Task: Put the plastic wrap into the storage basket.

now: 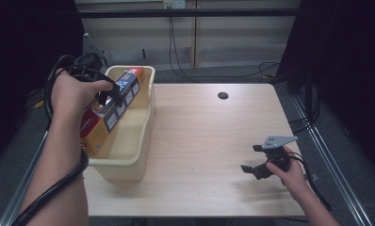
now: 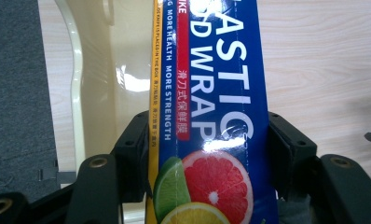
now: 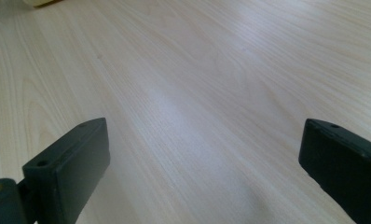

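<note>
Our pale wooden table lies mostly bare, leaving wide room to the right of the cream plastic tub that stands at its left edge. Inside the tub, the long blue and orange cardboard box of plastic wrap leans slanted, probably because it is too long to lie flat. Our left gripper pinches the box across its width. Our right gripper rests near the right edge with its jaws spread on nothing.
</note>
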Demonstrator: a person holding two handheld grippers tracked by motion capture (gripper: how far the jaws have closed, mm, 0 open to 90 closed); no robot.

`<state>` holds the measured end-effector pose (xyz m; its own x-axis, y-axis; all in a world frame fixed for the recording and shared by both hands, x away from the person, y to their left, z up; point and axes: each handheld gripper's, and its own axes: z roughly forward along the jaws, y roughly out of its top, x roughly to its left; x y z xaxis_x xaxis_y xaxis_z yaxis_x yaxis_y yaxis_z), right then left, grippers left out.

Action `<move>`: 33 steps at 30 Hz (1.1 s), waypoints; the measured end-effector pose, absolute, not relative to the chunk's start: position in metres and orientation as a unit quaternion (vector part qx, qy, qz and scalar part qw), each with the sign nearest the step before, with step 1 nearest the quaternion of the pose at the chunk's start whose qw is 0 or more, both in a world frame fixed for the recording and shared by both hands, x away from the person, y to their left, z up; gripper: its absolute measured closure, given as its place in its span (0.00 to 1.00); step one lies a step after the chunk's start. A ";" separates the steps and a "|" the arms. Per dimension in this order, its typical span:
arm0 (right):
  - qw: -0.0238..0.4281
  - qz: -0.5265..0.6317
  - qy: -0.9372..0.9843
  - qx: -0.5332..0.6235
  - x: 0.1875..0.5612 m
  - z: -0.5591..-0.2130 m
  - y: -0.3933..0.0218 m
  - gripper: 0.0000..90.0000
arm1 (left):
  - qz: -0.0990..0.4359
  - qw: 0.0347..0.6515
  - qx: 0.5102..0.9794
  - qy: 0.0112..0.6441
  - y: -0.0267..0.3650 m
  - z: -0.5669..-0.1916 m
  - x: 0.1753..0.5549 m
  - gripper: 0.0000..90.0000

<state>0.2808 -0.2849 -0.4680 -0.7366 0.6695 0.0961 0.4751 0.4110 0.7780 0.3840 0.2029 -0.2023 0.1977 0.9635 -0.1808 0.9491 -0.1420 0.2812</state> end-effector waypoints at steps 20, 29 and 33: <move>0.117 0.418 0.833 0.343 0.281 -0.468 -0.285 0.02 | 0.019 0.154 0.749 0.644 0.216 -0.230 0.383 0.46; 0.118 0.417 0.834 0.342 0.281 -0.468 -0.285 0.02 | 0.012 0.153 0.750 0.644 0.217 -0.243 0.386 0.46; 0.117 0.417 0.834 0.343 0.281 -0.468 -0.285 0.02 | 0.010 0.151 0.749 0.646 0.216 -0.247 0.387 0.46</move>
